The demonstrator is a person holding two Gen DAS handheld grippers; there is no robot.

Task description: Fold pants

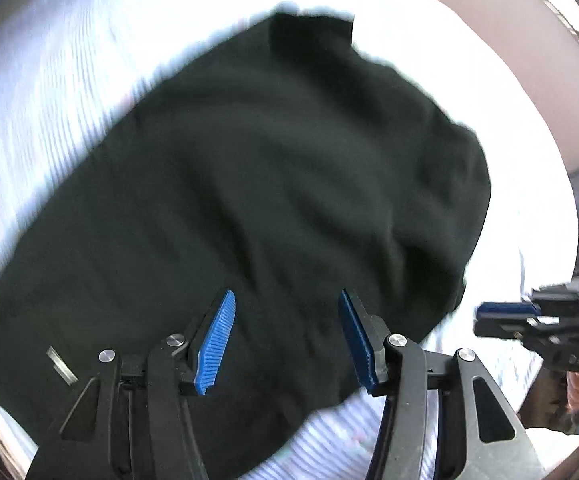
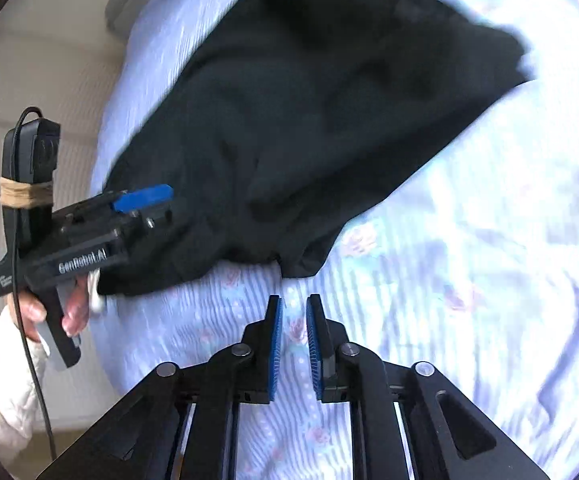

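The black pants [image 1: 249, 184] are lying rumpled and folded over into a broad, wrinkled heap, spreading across the pale striped bed [image 2: 469, 280].

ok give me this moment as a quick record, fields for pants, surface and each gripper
pants: black pants, lying in a rumpled heap, not a neat fold
surface: striped floral bedsheet, pale blue and white
left gripper: left gripper open, over the near part of the pants, nothing between its fingers
right gripper: right gripper nearly closed, a narrow gap left, over bare sheet beside the pants, holding nothing
image quality: motion blur in both views
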